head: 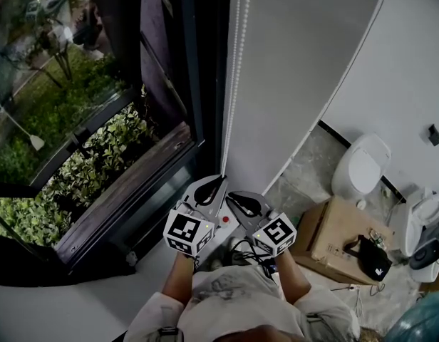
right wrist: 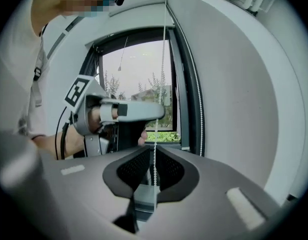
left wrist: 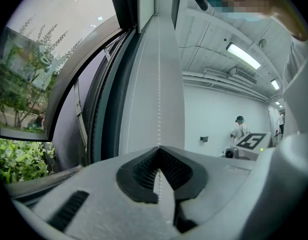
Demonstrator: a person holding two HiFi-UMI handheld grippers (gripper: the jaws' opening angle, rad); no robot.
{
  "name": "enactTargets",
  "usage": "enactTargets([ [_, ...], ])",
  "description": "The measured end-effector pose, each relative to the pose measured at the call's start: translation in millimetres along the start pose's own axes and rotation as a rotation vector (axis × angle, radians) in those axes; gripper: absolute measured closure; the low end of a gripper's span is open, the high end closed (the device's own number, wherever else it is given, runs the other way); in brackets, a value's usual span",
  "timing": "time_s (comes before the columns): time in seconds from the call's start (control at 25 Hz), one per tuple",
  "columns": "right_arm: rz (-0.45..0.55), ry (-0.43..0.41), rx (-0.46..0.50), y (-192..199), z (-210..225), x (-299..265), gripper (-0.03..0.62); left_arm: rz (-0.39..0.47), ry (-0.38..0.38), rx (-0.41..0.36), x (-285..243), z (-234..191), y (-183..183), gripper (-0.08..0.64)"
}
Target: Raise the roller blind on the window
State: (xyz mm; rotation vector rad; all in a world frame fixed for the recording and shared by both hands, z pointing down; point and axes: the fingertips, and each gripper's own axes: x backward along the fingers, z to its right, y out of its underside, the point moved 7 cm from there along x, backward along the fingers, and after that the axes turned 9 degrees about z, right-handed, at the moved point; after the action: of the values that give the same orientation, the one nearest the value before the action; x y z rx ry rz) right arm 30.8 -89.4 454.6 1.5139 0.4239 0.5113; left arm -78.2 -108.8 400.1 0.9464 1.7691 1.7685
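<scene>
- The grey left gripper (left wrist: 159,150), at lower centre, is clamping the white beaded cord (left wrist: 159,84).
- The grey right gripper (right wrist: 154,148) is pinching the same cord just beside it.
- The pale grey fabric roller blind (head: 305,63) is hanging at upper centre, right of the dark-framed window (head: 98,120).

fabric roller blind (head: 298,63): plain pale grey.
thin bead chain (head: 236,63): white.
left tool (head: 219,182): light grey shell, black ribbed pads, and a cube of black-and-white square markers.
right tool (head: 230,197): the same grey and black, with a like marker cube.
metal window frame (head: 198,84): near-black.
leafy hedge (head: 112,148): green, flecked pale.
cardboard box (head: 333,237): tan.
ceramic toilet (head: 362,164): white.
</scene>
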Motion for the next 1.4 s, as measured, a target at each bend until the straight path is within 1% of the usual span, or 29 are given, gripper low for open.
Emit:
enactTargets([
  [0.16,0.104,-0.003,-0.035,-30,7,7,0.543,0.0,0.0,-0.001,-1,0,0,0.549],
  [0.32,0.187,-0.01,-0.011,-65,12,5,0.543,0.0,0.001,-0.003,-1,1,0,0.549],
  [0.56,0.278,-0.038,0.037,-108,21,-10,0.539,-0.004,0.001,-0.007,-2,3,0,0.549],
  [0.72,0.296,-0.075,0.052,-124,20,-24,0.522,-0.004,0.001,-0.008,-3,3,1,0.549],
  [0.8,0.297,-0.081,0.06,-128,19,-30,0.514,-0.005,0.003,-0.007,-4,4,2,0.549],
  [0.84,0.297,-0.077,0.065,-129,19,-32,0.521,-0.004,0.002,-0.007,-4,3,2,0.549],
  [0.88,0.299,-0.07,0.067,-130,19,-34,0.563,-0.002,0.002,-0.007,-4,3,1,0.549],
  [0.96,0.304,-0.064,0.048,-129,20,-34,0.569,-0.001,-0.001,-0.005,-4,3,1,0.549],
  [1.04,0.308,-0.059,0.034,-126,20,-33,0.569,-0.008,-0.002,-0.004,-3,3,3,0.549],
  [1.16,0.292,-0.049,0.043,-118,20,-32,0.571,-0.032,-0.001,-0.003,-4,4,11,0.549],
  [1.4,0.266,-0.028,0.024,-100,25,-26,0.571,-0.07,0.003,0.021,-6,5,30,0.549],
])
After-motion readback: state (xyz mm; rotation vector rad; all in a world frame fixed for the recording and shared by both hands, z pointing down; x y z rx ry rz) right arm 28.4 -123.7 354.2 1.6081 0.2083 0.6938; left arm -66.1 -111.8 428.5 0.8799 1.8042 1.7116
